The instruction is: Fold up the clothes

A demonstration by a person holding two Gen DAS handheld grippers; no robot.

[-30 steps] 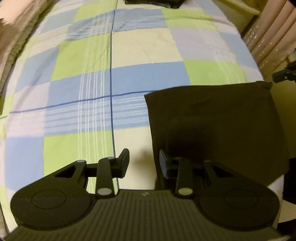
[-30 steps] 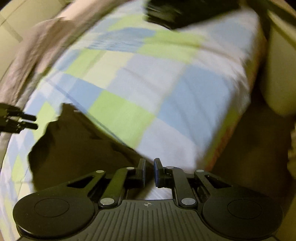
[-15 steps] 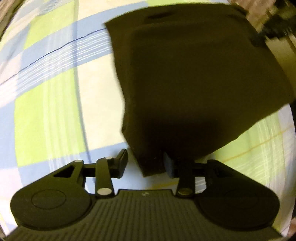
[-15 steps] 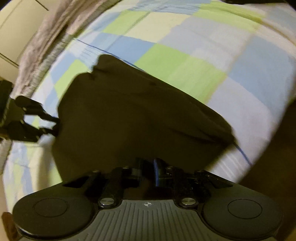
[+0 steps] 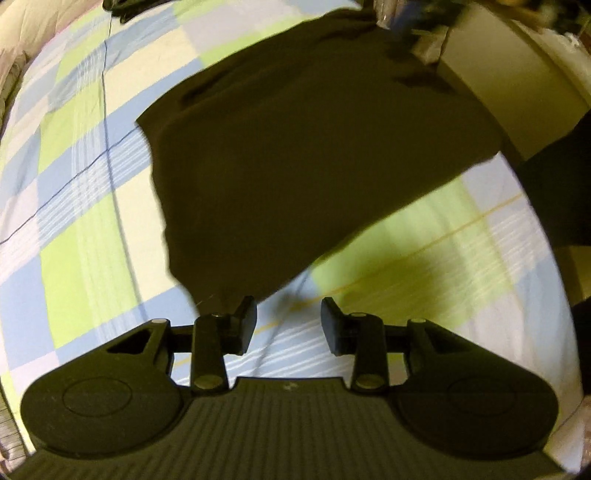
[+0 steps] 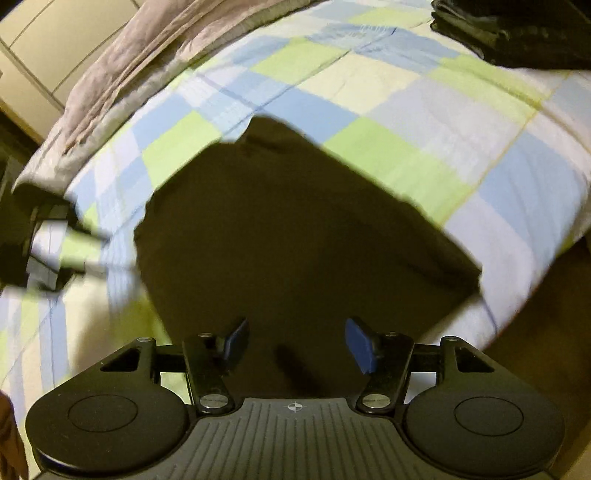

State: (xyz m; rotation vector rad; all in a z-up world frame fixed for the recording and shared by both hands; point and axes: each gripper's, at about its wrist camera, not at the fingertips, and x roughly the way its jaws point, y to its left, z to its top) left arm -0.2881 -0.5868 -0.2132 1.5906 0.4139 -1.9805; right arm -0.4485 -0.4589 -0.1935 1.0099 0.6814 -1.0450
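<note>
A dark folded garment (image 5: 303, 162) lies flat on the checked bedsheet (image 5: 74, 221). In the left wrist view my left gripper (image 5: 289, 325) is open and empty, just short of the garment's near corner. In the right wrist view the same garment (image 6: 295, 236) fills the middle of the frame. My right gripper (image 6: 295, 343) is open and empty over the garment's near edge. The left gripper (image 6: 40, 254) shows blurred at the left edge of that view.
A stack of dark folded clothes (image 6: 517, 33) sits at the far end of the bed, also in the left wrist view (image 5: 133, 5). A grey blanket (image 6: 129, 62) lies along the far side. The bed edge (image 6: 524, 295) drops off at right. A pale cabinet (image 5: 517, 74) stands beside the bed.
Both grippers moved in over the garment. The right gripper was shut and is now open. The left gripper pulled back, so the garment corner is no longer between its fingers.
</note>
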